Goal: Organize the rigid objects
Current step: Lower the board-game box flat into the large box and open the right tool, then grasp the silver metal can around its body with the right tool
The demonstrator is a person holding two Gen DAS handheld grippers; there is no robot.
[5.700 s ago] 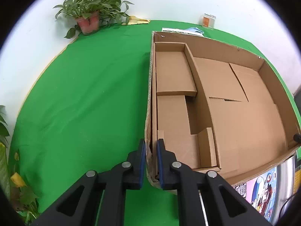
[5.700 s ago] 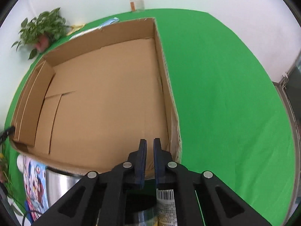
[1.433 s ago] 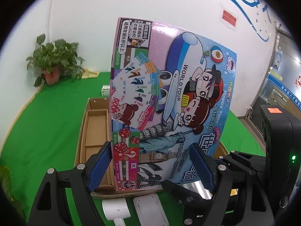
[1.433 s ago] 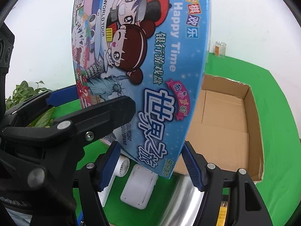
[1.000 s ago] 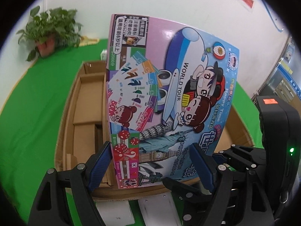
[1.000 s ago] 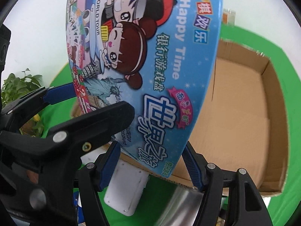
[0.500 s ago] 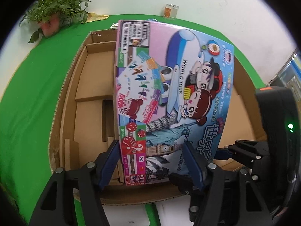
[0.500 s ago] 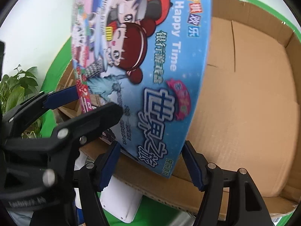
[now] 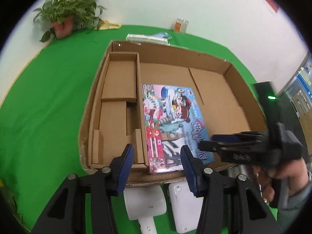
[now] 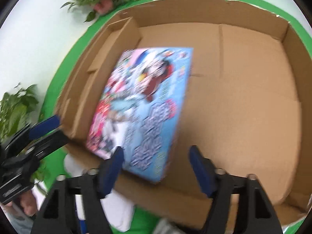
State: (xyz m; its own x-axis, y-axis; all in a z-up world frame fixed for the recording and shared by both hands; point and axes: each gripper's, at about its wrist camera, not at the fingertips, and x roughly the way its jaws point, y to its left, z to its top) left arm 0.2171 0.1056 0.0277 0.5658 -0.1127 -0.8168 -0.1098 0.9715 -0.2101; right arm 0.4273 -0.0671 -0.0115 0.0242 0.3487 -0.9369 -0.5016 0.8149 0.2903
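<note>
The colourful board-game box (image 9: 171, 124) lies flat inside the big cardboard box (image 9: 214, 62), against its inner divider near the front wall; it also shows blurred in the right wrist view (image 10: 144, 105). My left gripper (image 9: 157, 163) is open and empty, just in front of the carton's front wall. My right gripper (image 10: 156, 167) is open and empty above the game box's near edge; it also shows in the left wrist view (image 9: 234, 142).
Two white devices (image 9: 146, 202) (image 9: 185, 204) lie on the green cloth before the carton. A metal pot (image 9: 239, 171) stands at the front right. A potted plant (image 9: 64, 21), a jar (image 9: 180, 25) and a flat package (image 9: 146, 38) sit at the back.
Both grippers held the game box upright over the carton, lowered it and let go. It now lies flat inside, and both grippers have opened and drawn back.
</note>
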